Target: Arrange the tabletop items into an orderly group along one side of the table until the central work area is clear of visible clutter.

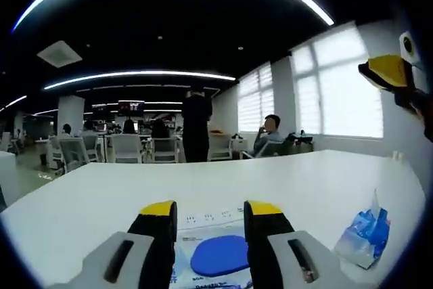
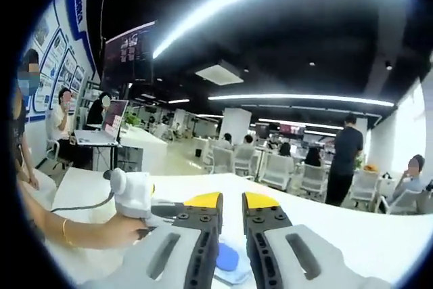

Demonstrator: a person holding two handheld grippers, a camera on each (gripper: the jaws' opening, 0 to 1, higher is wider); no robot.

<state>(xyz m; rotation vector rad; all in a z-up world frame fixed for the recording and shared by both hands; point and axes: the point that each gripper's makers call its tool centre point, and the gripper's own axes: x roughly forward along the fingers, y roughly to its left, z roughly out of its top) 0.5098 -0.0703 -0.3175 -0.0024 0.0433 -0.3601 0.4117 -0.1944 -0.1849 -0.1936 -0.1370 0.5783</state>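
No text is legible: the wall posters and the hanging screen are too blurred

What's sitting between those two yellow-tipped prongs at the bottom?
In the left gripper view, a blue oval on a printed white sheet lies between the left tool's open jaws, on the table.

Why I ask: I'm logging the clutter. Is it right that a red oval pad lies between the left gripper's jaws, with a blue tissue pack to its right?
Not quite: the oval pad is blue, as the left gripper view shows. The blue tissue pack does lie to its right on the white table.
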